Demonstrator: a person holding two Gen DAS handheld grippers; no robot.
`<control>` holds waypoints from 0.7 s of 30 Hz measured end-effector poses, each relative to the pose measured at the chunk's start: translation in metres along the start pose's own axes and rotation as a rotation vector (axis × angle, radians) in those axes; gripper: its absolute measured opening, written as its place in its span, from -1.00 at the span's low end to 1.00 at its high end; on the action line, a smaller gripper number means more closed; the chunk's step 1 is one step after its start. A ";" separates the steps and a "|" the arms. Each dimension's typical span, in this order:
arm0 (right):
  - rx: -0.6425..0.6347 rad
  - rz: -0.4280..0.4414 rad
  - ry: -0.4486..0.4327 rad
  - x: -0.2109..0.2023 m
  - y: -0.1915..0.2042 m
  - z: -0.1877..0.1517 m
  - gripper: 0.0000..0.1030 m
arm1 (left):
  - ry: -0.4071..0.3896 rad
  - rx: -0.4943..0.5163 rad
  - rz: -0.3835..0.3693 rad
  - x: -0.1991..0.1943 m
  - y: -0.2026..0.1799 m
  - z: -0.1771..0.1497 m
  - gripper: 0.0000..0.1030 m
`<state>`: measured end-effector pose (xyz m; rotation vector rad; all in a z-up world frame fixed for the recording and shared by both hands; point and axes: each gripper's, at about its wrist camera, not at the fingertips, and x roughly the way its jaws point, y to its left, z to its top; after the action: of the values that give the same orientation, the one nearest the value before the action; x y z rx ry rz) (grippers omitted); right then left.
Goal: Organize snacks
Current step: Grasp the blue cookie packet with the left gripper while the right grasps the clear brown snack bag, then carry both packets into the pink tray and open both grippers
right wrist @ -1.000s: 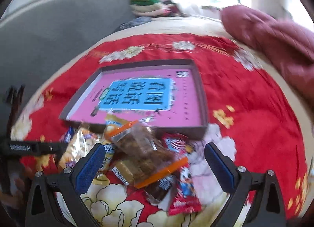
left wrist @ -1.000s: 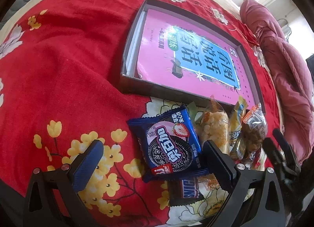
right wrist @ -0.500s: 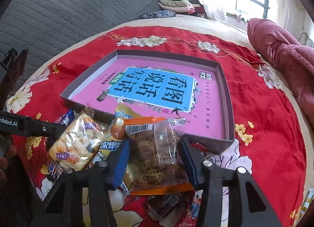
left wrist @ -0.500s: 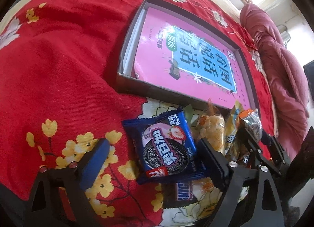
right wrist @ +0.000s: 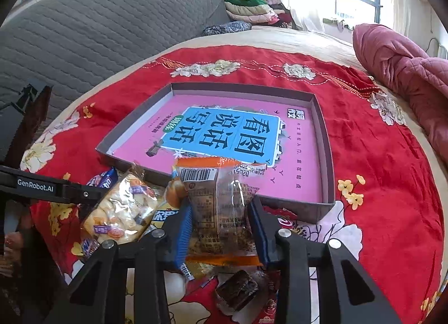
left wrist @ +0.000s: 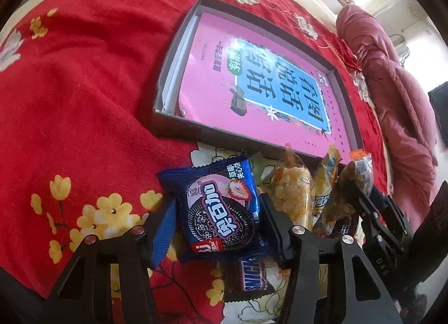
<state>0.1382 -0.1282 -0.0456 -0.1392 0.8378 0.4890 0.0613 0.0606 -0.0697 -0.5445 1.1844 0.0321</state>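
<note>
Bed: a red flowered spread [right wrist: 378, 155] covers it, with everything lying on top.
Tray: one shallow grey box [right wrist: 326, 139] in the middle of the spread, its floor taken up by a pink book [right wrist: 296, 161] with a blue title panel.
Snack pile: heaped on the spread just in front of the tray's near wall, outside it.
Cookie pack [left wrist: 221, 209]: dark blue, printed with a black sandwich cookie and a strawberry; the left claw [left wrist: 218, 228] is closing on it, both pads at its side edges.
Clear packet [right wrist: 221, 206]: see-through film with orange ends, a barcode label and brown pieces inside; the right claw [right wrist: 221, 228] is closing around it, pads against both sides, its top leaning over the tray wall.
Puffed snack bag [right wrist: 120, 212]: one, pale yellow, just left of the clear packet.
Chocolate bar [left wrist: 252, 276]: one, brown wrapper, half under the cookie pack.
Hard to make out: a yellow pack [left wrist: 326, 181] squeezed between bags; a dark wrapped sweet [right wrist: 238, 290] below the right claw.
</note>
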 end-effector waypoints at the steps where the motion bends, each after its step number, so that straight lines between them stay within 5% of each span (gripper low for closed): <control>1: 0.012 0.009 -0.005 -0.002 -0.002 0.000 -0.27 | -0.009 0.008 -0.001 -0.003 -0.002 0.000 0.13; 21: 0.178 0.059 -0.122 -0.026 -0.030 0.013 -0.30 | -0.185 0.129 0.052 -0.052 -0.030 0.017 0.13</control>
<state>0.1467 -0.1600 -0.0201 0.0784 0.7634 0.4713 0.0644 0.0547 -0.0073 -0.3883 1.0119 0.0486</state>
